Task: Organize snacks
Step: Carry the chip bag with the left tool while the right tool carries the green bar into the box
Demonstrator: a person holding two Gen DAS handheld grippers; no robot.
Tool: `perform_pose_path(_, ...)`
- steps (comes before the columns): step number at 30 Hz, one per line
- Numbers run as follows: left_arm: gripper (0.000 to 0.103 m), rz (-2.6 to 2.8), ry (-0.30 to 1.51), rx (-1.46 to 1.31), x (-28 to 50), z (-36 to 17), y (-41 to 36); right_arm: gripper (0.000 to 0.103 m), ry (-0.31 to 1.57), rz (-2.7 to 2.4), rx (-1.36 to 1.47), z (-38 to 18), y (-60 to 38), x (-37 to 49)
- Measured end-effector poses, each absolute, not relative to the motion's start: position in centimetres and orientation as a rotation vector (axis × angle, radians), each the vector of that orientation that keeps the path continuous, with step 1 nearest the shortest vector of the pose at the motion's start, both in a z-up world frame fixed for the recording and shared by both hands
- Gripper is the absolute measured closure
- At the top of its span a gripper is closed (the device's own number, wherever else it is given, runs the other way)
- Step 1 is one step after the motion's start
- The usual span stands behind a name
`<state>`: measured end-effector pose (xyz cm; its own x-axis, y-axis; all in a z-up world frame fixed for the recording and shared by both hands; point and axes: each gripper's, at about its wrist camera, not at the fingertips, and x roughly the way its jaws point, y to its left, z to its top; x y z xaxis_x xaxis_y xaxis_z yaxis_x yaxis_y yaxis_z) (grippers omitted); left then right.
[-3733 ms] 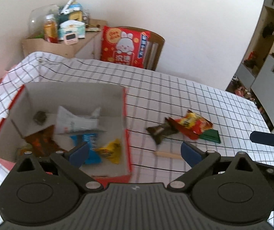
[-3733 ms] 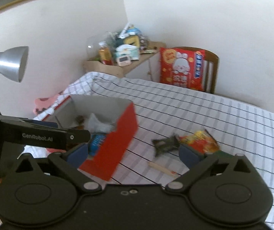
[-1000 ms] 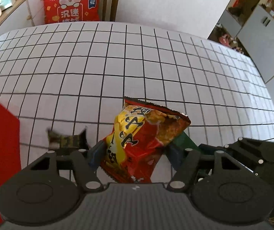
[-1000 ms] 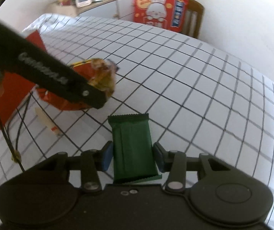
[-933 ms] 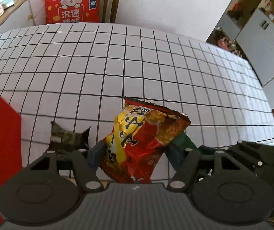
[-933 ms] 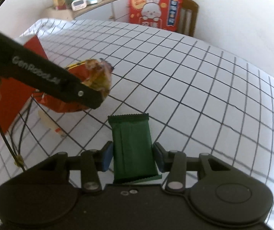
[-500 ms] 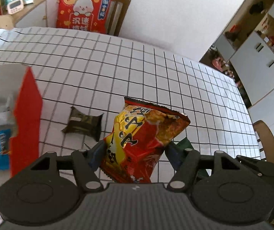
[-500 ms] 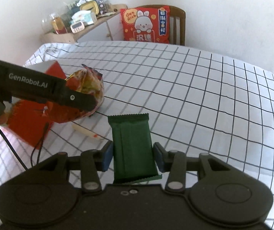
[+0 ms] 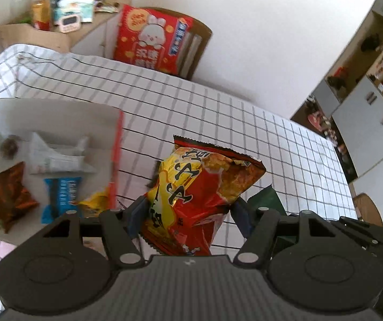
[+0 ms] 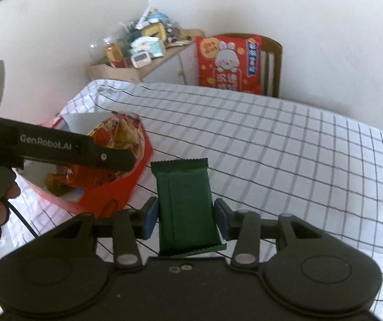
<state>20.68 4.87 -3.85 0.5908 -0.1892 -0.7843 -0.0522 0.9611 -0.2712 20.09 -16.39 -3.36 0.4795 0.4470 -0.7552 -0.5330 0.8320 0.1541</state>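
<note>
- Over the checked tablecloth, both grippers carry loads clear of the surface, so neither packet drags on the cloth.
- Left gripper: jaws fairly wide but clamped on the red-and-yellow snack bag, gripped at its lower half; the puffy top stands free above the pads.
- Right gripper: jaws narrower, closed on the green wrapped bar, pinched across its width with the long axis pointing forward. Likely the easiest way to slide it in end first.
- Red box sits open-topped at the table's left end, already holding several packets: blue packet, orange bag, white wrapper.
- From the right wrist view the snack bag hangs over the box mouth; judgement: left drop comes first, and the bar waits just beside the box's near wall.
- Risk: the bag is bulky and may land on top of the pile rather than settle flat.
</note>
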Motion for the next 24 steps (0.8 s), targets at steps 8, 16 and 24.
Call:
perform_pose_path(8,0.036,-0.014,0.911,-0.301,19.0,-2.6,9.8,0.059,0.864,0.652,-0.13,-1.9,-11.2,19.3)
perform_pose_path(16,0.036,0.05,0.882,-0.305,17.4,-1.5,14.2,0.059,0.858,0.69,-0.152,-1.7,-6.0,18.8)
perform_pose_path(24,0.036,0.144,0.87,-0.284,16.3,-1.4,18.8,0.059,0.854,0.704,-0.183,-2.2,-1.8,18.4)
